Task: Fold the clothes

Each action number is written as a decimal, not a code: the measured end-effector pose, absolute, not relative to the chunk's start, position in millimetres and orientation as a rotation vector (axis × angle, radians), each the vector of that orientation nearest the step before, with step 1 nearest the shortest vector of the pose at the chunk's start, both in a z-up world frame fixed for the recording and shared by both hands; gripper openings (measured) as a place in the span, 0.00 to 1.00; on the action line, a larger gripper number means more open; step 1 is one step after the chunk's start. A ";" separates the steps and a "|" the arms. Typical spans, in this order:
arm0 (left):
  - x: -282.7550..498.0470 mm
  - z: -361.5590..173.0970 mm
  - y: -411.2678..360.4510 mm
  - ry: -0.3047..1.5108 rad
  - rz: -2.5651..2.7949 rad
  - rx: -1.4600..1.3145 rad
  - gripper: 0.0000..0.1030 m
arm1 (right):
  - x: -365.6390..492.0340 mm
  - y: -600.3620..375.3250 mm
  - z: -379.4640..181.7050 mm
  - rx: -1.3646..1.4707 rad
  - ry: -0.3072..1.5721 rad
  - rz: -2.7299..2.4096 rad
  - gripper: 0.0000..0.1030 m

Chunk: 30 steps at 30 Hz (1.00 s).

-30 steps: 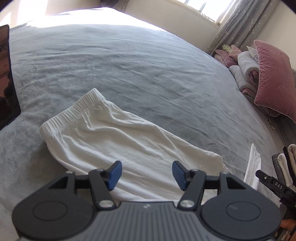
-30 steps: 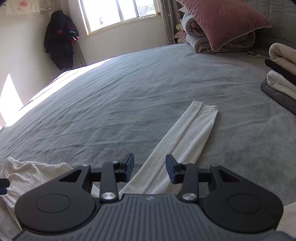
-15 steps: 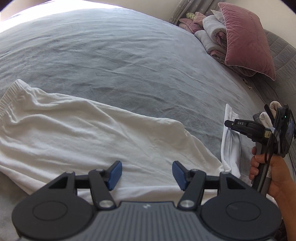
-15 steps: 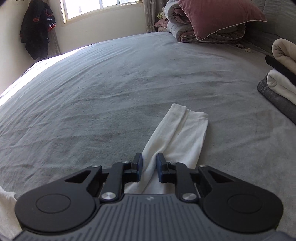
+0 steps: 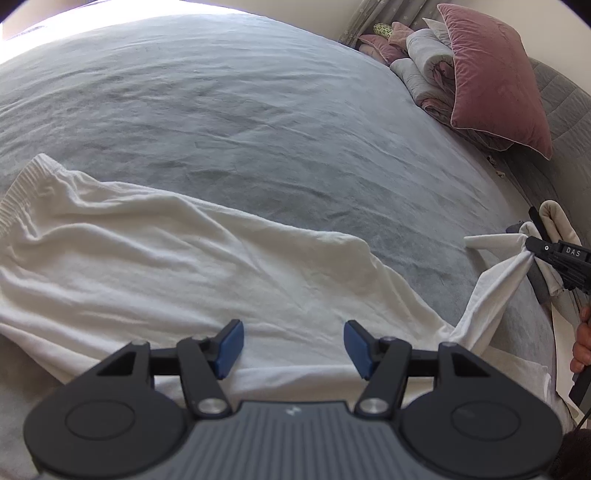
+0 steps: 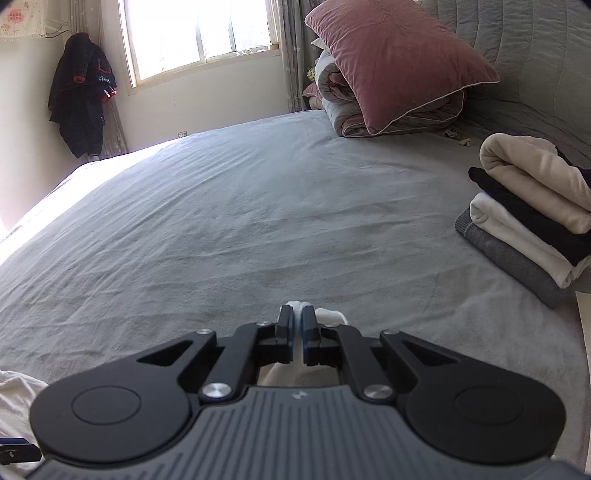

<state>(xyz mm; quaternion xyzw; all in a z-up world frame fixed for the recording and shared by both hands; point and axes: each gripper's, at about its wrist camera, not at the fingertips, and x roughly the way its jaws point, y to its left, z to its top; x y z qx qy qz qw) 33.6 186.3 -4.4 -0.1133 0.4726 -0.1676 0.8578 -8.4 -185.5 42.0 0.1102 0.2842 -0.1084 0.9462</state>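
The letters "DAS" (image 5: 572, 252) are printed in white on the black side of the right tongs (image 5: 532, 248), seen from the left camera. No other writing can be read; a cloth with pink marks hangs high on the wall (image 6: 18, 18), but it is too blurry to read.

No box, basket or bag is in sight.

The white garment (image 5: 177, 266) lies spread out on the grey bed (image 5: 258, 110). It has a stretchy, gathered band (image 5: 20, 188) at its far left end. One long white part (image 5: 491, 288) runs off to the right and is lifted up off the bed.

The left tongs (image 5: 293, 345) are spread apart. They hang just over the near edge of the garment. Nothing sits between their blue pads (image 5: 231, 347).

The right tongs (image 6: 295, 325) are pressed together on the end of that long white part. A little white cloth (image 6: 301, 305) pokes out past the tips. A hand (image 5: 581, 339) holds the handle at the right edge.

A pile of folded clothes (image 6: 532, 206) sits on the bed to the right: cream, black, white and grey. A pink pillow (image 6: 395, 55) leans on a rolled blanket (image 6: 343, 99) at the head of the bed. A dark jacket (image 6: 79, 92) hangs beside the window (image 6: 199, 33).
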 end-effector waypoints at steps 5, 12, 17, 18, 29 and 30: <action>29.4 -3.6 182.4 0.993 -0.359 -0.214 0.60 | -45.6 -185.6 69.8 0.235 0.505 -0.207 0.04; 24.2 -3.5 183.9 0.995 -0.362 -0.215 0.60 | -100.4 -182.0 88.2 0.223 0.428 -0.216 0.04; 18.3 -2.3 189.9 0.996 -0.361 -0.239 0.60 | -130.4 -183.9 73.8 0.226 0.463 -0.239 0.04; 16.5 -1.8 190.5 0.996 -0.364 -0.240 0.60 | -135.4 -185.0 69.1 0.233 0.475 -0.246 0.04; -5.7 5.0 178.7 0.989 -0.397 -0.148 0.60 | -182.2 -194.8 -6.6 0.350 0.665 -0.287 0.04; -7.0 6.8 175.8 0.986 -0.403 -0.140 0.60 | -184.8 -195.3 -13.3 0.359 0.686 -0.288 0.04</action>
